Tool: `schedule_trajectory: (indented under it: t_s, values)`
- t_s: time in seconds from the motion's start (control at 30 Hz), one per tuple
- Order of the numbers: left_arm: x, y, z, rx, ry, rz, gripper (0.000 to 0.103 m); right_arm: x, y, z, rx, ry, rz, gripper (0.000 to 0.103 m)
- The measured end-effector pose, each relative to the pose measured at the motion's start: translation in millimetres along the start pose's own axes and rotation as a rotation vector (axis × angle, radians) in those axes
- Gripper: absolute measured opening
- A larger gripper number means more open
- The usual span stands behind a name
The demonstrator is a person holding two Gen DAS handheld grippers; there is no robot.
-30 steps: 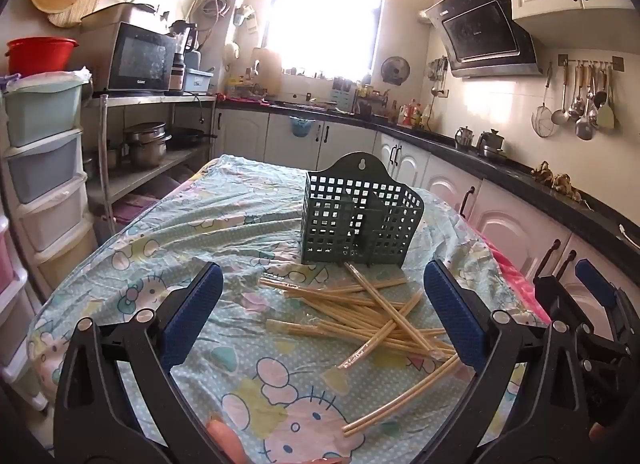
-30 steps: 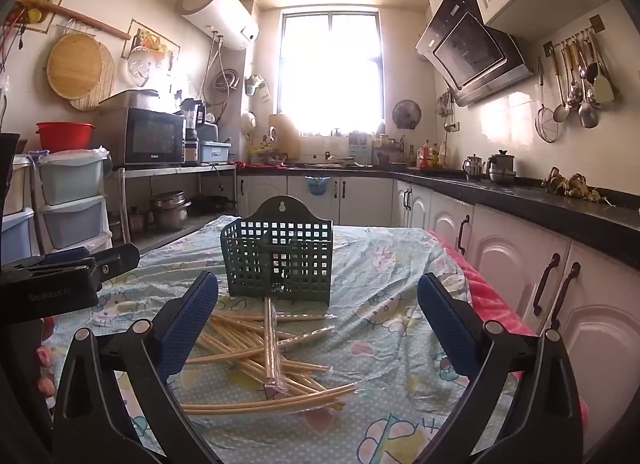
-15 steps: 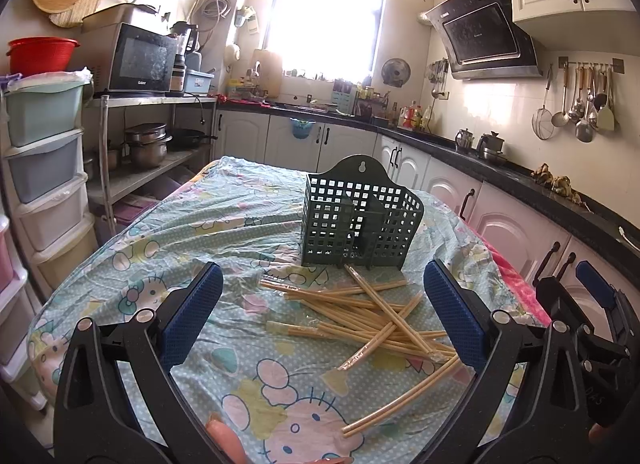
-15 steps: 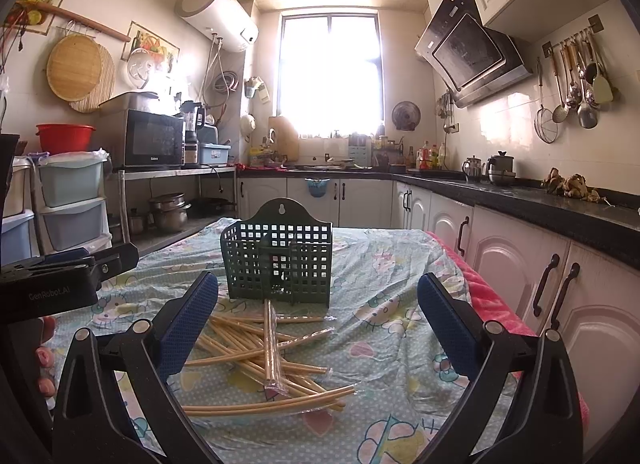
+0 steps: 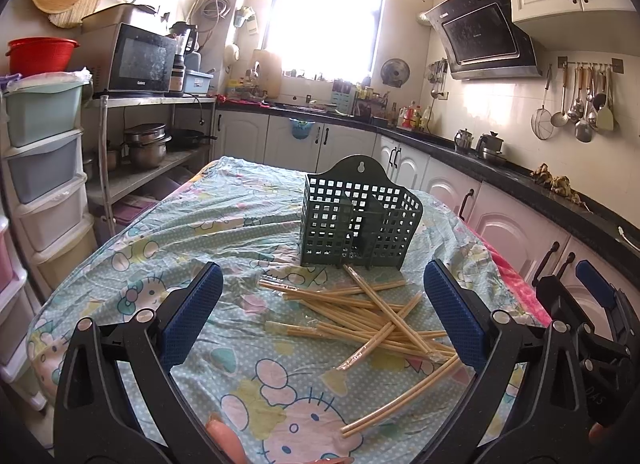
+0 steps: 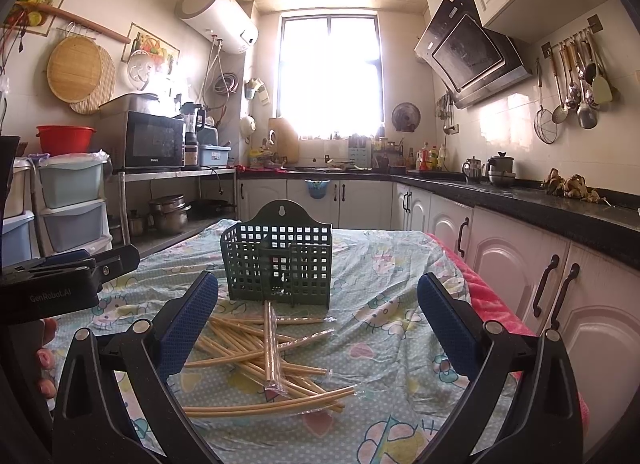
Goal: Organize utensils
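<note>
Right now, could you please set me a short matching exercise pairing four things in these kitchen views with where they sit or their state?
Things:
1. chopsticks
2. green basket
3. red basin
4. left gripper

Places or states:
A. upright on the tablecloth, nothing in it
B. open, holding nothing
C. scattered on the tablecloth in front of the basket
D. up on the drawer tower at the left wall

Pairs: 1-C, 2-A, 3-D, 4-B
</note>
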State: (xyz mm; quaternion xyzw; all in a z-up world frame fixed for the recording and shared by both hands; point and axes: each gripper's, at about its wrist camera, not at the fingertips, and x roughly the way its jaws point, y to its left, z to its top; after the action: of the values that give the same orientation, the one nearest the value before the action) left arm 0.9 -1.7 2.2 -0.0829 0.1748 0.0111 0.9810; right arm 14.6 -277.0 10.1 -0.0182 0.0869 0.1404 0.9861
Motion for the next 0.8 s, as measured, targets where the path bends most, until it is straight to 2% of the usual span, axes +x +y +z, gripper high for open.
schedule_trajectory:
  t_s: [0.57, 0.8]
  values:
    - [-1, 1, 1, -0.004, 0.0, 0.002, 0.093, 1, 5, 0, -0.004, 0.016, 0.005, 0.097]
    - [3, 14, 6, -0.042, 0.019, 0.008, 0.093, 9, 7, 0, -0.02, 0.053, 0.047, 0.097]
